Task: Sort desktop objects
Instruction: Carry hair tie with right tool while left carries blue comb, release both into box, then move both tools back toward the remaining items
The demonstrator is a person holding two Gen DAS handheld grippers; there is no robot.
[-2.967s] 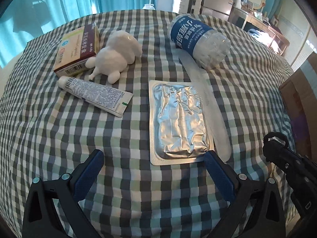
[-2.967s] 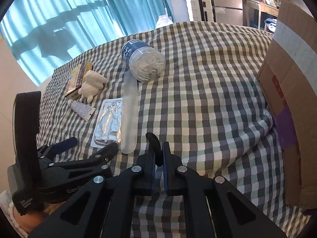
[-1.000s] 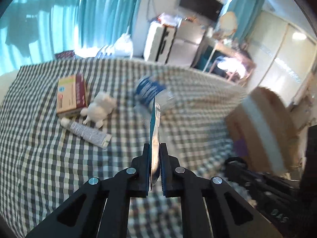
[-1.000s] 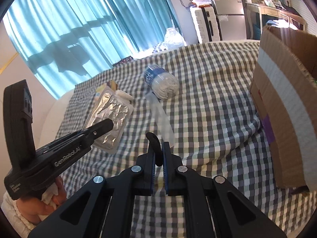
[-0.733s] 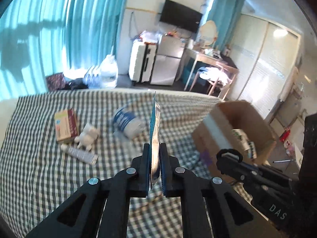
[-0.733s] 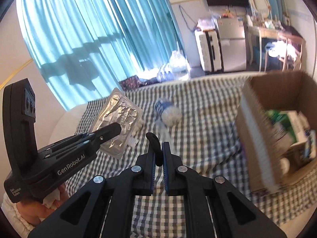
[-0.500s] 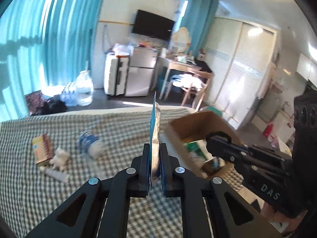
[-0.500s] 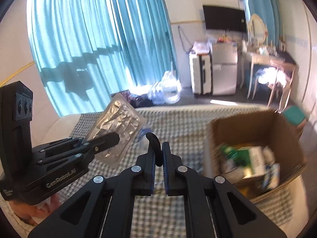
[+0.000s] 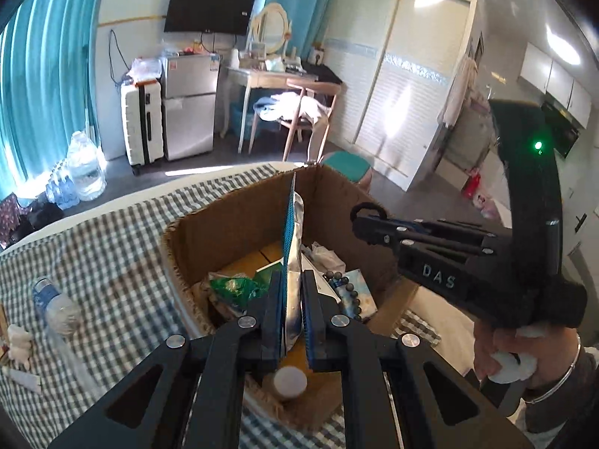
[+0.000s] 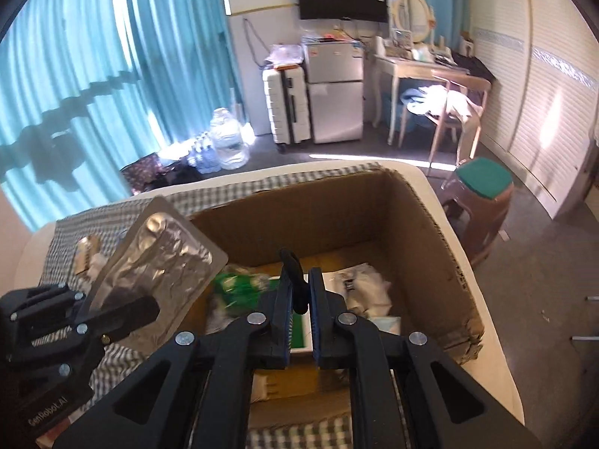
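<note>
Left gripper (image 9: 291, 301) jaws gripping foil blister pack (image 10: 164, 258) above cluttered cardboard box (image 10: 430, 220), right gripper (image 10: 299, 307) jaws parting around black clip (image 10: 294, 269)

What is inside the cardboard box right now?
The cardboard box holds a green crinkled packet, white wrapped items, a dark bead string and a white round cap; the grippers hide the rest.

My silver foil blister pack (image 9: 294, 262) stands edge-up over the open cardboard box (image 9: 232, 220) (already part-filled) — a small black hook-shaped piece (image 10: 295, 280) hangs there too.
</note>
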